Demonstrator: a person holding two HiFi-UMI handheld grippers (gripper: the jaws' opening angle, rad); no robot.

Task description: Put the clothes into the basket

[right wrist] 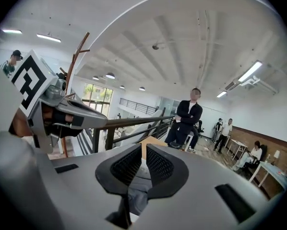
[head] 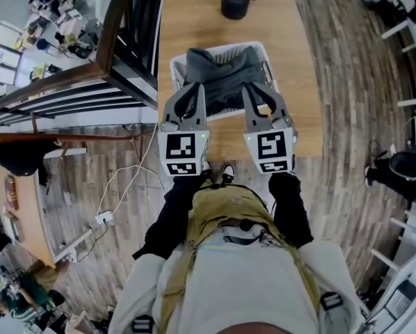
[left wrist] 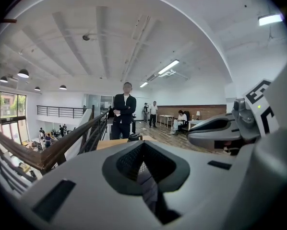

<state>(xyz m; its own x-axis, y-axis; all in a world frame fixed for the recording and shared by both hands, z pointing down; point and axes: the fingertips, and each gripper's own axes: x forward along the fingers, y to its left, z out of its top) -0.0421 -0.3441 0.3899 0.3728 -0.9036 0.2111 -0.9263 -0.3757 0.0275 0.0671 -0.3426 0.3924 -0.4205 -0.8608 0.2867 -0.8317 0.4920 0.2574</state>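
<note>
left gripper (head: 192,92) has its jaws pinched together on a fold of the grey garment (head: 222,67); in the left gripper view the cloth is only a dark strip below the pads, so the kind of clothing can't be told. the garment is heaped in and over the white basket (head: 174,67) on the wooden table (head: 194,19), hiding the basket's inside and near rim, with a black jug (head: 236,0) beyond. right gripper (head: 258,92) is likewise clamped on the garment's grey cloth, and the only print is the black-and-white square markers (head: 180,153) on the cubes, patterns rather than words.
</note>
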